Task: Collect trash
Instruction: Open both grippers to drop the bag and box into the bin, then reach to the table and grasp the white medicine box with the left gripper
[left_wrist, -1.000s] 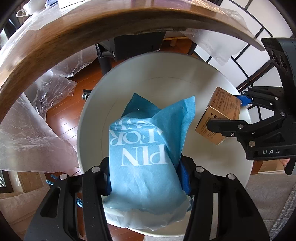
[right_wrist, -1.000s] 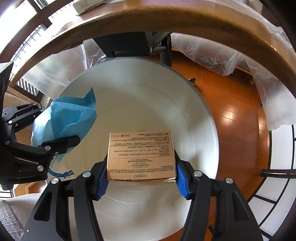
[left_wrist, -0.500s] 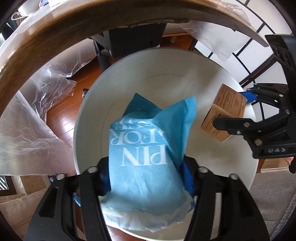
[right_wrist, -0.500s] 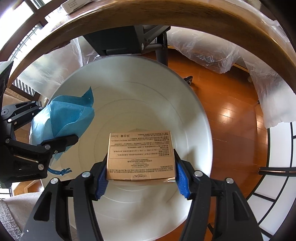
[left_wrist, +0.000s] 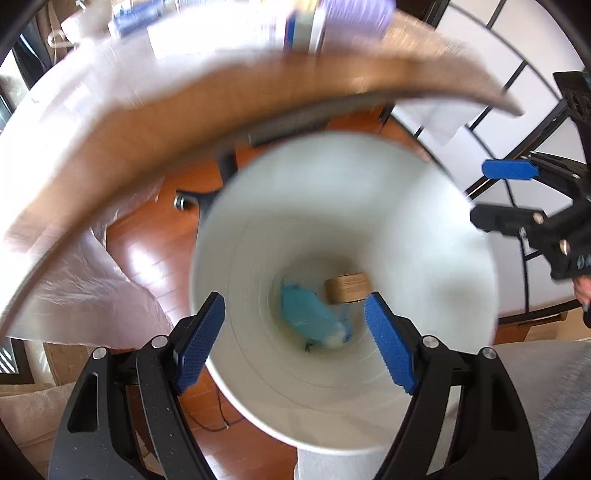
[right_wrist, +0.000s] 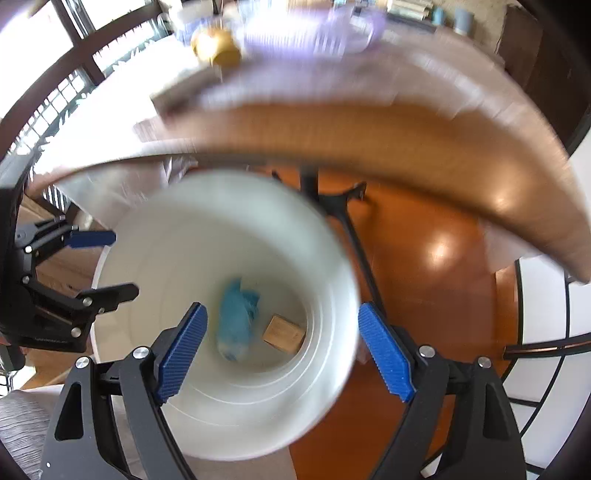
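A white bin (left_wrist: 406, 221) stands on the floor under both grippers. At its bottom lie a crumpled blue bag (left_wrist: 310, 314) and a small brown cardboard box (left_wrist: 347, 290), side by side. My left gripper (left_wrist: 294, 299) hangs above the bin mouth, its jaws opening with nothing between them. My right gripper (left_wrist: 495, 194) shows at the right edge. In the right wrist view the bin (right_wrist: 221, 221) holds the blue bag (right_wrist: 238, 321) and the box (right_wrist: 283, 332). My right gripper (right_wrist: 282, 310) is above them, jaws opening and bare. My left gripper (right_wrist: 122, 264) is at the left.
A curved wooden table edge (left_wrist: 184, 122) arches just beyond the bin, its top cluttered and blurred. Clear plastic sheeting (left_wrist: 92, 288) hangs from it at the left. A black chair base (right_wrist: 343, 206) stands on the wooden floor (right_wrist: 424, 295). Grey fabric (left_wrist: 535, 387) lies at the lower right.
Both grippers let go: the blue bag and the cardboard box have dropped to the bin's bottom. Both sets of jaws have spread, and both grippers have risen away from the bin.
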